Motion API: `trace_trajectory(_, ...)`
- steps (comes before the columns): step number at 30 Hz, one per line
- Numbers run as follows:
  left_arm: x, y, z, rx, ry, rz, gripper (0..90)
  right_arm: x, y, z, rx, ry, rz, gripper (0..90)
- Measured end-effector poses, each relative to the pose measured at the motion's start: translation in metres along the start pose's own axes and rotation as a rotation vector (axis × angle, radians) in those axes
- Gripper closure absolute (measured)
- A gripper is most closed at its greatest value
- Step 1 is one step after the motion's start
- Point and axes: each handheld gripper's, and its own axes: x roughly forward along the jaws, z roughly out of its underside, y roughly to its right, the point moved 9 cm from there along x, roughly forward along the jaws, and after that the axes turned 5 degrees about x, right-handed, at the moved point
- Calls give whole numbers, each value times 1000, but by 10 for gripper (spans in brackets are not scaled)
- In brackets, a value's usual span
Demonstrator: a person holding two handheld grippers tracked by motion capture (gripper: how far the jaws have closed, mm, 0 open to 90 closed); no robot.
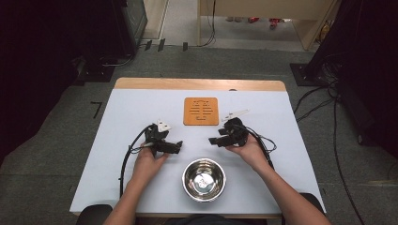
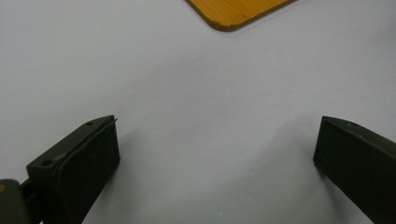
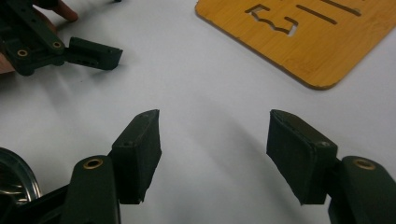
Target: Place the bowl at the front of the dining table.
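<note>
Wooden board (image 2: 238, 11) cut by top edge, steel bowl (image 3: 11, 179) mostly off-frame left.

The high view looks forward and down from above the person's side, taking in the whole white table (image 1: 141, 108), the orange slotted board (image 1: 201, 111) at its middle and the steel bowl (image 1: 203, 179) near the front edge. The left gripper view rides low and close over the tabletop (image 2: 196, 93), looking along its 2 jaws toward 1 corner of the board (image 2: 233, 11). The right gripper view sits equally near the tabletop, sharing that board (image 3: 308, 42) with both other views, and it also catches the left gripper (image 3: 70, 51) and the bowl's rim (image 3: 14, 177).
</note>
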Motion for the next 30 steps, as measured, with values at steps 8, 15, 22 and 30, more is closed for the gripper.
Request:
trace_trajectory(8, 0, 0, 0, -2, 2, 0, 1, 2, -9, 2, -16, -1, -19, 366)
trace_trajectory(15, 0, 0, 0, -3, 2, 0, 1, -2, -15, 1, -20, 12, -30, 365)
trace_trajectory(22, 0, 0, 0, -3, 2, 0, 1, -6, -20, 2, -20, 21, -36, 369)
trace_trajectory(30, 0, 0, 0, 0, 0, 0, 1, -9, -30, 3, -40, 25, -57, 380)
